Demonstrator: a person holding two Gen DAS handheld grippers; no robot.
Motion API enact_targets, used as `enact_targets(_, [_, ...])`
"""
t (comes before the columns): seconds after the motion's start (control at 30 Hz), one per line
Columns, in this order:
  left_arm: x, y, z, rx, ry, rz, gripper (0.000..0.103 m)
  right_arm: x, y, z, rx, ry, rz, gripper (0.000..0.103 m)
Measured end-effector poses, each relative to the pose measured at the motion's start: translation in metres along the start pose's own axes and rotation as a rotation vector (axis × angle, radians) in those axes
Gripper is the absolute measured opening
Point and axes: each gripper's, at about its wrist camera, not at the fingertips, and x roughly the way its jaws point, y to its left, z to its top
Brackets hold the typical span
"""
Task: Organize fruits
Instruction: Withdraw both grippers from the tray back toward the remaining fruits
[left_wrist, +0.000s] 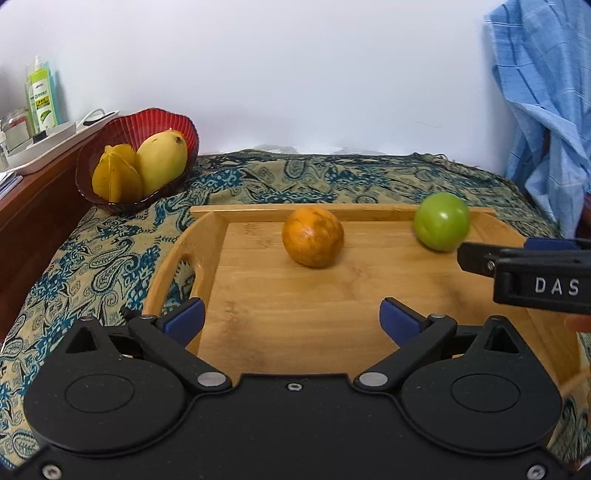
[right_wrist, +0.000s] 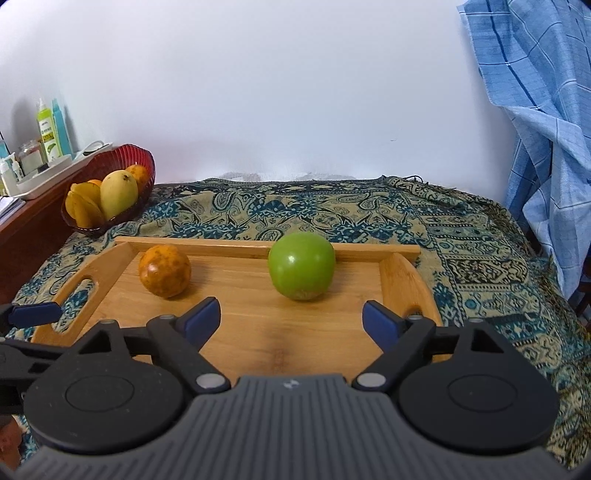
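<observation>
Both grippers, left gripper (left_wrist: 291, 319) and right gripper (right_wrist: 291, 319), released, nothing between fingers. Orange (left_wrist: 313, 236) and green apple (right_wrist: 301, 271) sit apart on wooden tray (right_wrist: 258, 332); mango (left_wrist: 162, 160) and starfruit (left_wrist: 116, 175) in red bowl (left_wrist: 155, 120), far left.

White letters "DAS" on the right claw (left_wrist: 466, 254)

Domestic room, likely a bedroom. Evidence: teal-and-beige paisley woven cloth (right_wrist: 369, 221) spread ahead of the fingers; blue checked fabric (right_wrist: 535, 110) hanging far right; brown wooden side cabinet (left_wrist: 33, 210) bearing green plastic toiletry bottles (left_wrist: 42, 99), far left.
</observation>
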Motion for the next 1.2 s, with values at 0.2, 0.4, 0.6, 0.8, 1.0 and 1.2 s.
enact_targets(0.2, [-0.023,-0.009,-0.013,0.020,-0.011,-0.023,0.102,-0.028,0.005,-0.010,-0.069,-0.044,-0.005,0.097])
enact_targets(0.4, [-0.049,-0.012,-0.028,-0.002,-0.023,-0.049,0.103,-0.053,0.002,-0.027,-0.057,-0.065,0.007,0.101])
enact_targets(0.6, [-0.073,-0.014,-0.048,0.021,-0.044,-0.053,0.103,-0.075,-0.002,-0.048,-0.033,-0.077,0.023,0.103])
enact_targets(0.8, [-0.089,-0.011,-0.071,0.022,-0.034,-0.056,0.103,-0.090,-0.002,-0.069,-0.022,-0.067,0.034,0.103])
enact_targets(1.0, [-0.102,-0.009,-0.092,0.027,-0.028,-0.040,0.103,-0.099,-0.002,-0.089,-0.005,-0.046,0.032,0.103])
enact_targets(1.2, [-0.114,-0.008,-0.108,0.035,-0.024,-0.040,0.103,-0.106,0.001,-0.106,-0.025,-0.034,0.011,0.103])
